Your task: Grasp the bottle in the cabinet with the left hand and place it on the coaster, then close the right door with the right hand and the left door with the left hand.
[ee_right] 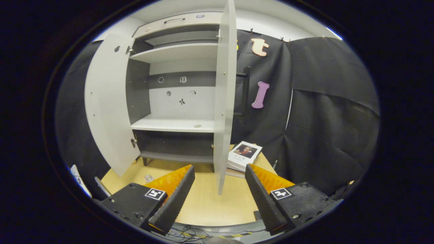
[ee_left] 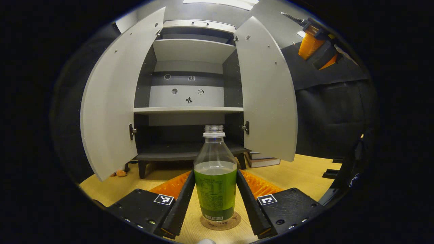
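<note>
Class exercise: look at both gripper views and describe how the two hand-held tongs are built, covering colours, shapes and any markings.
The left tongs have two long black fingers with ribbed inner faces and ridged orange backing, set on black blocks with screws. Each block carries a small square black-and-white marker. The right tongs are built the same way: wedge-shaped black fingers, orange behind, and a marker on each block.

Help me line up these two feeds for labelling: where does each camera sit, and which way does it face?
Left gripper view: rides on the left tool, facing the open cabinet head-on; its own fingers flank the bottle on the coaster; the right tool shows upper right.
Right gripper view: rides on the right tool, facing the right door edge-on; its own fingers stand open.
Shared: cabinet, both doors, wooden table, books.
</note>
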{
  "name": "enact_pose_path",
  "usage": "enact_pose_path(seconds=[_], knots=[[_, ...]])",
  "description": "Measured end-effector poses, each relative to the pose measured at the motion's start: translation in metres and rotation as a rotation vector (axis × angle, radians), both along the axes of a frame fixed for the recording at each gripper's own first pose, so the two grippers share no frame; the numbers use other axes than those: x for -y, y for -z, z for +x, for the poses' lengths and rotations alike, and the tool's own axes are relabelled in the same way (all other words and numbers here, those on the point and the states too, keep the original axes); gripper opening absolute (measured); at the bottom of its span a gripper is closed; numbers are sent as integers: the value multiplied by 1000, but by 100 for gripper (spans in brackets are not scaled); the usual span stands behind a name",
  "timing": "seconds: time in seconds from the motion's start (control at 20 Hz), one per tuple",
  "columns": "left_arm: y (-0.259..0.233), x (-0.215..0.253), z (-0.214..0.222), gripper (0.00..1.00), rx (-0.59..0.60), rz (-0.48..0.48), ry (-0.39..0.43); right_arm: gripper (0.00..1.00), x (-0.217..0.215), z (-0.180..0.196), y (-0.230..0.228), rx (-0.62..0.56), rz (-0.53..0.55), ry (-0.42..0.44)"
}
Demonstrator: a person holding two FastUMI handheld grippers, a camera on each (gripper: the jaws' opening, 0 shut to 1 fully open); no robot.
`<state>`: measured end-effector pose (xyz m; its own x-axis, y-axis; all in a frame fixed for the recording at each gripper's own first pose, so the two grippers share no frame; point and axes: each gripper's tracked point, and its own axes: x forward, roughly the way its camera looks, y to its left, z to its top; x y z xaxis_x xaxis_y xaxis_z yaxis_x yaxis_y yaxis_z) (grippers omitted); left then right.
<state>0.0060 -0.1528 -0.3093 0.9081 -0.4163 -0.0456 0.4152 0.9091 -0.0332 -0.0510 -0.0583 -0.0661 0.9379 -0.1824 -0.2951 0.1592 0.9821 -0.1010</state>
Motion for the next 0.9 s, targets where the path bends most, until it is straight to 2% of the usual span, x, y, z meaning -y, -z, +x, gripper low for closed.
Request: enact_pose_path(seconds=[0.15,0.3,0.5,0.6,0.65,0.7,0.85,0.9], knots=[[21,3,2,74,-27,-24,-2,98,0,1,5,-35,-31,-6],[21,5,3,75,-17,-40,-6,98,-3,3,6,-53,-52,-14],[25,10,-1,74,-25,-25,12,98,-7,5,9,-69,-31,-21],[23,8,-3,77,-26,-15,14,98,-7,4,8,-67,-35,-26],[22,7,-4,82,-21,-9,13,98,-7,3,8,-64,-33,-26],[20,4,-5,78,-20,-6,13,98,-7,1,8,-62,-30,-27],[12,-3,-7,95,-14,5,-2,98,-4,-3,11,-65,-27,-24],[8,-6,-6,95,-7,6,-14,98,-4,-5,12,-65,-23,-24]])
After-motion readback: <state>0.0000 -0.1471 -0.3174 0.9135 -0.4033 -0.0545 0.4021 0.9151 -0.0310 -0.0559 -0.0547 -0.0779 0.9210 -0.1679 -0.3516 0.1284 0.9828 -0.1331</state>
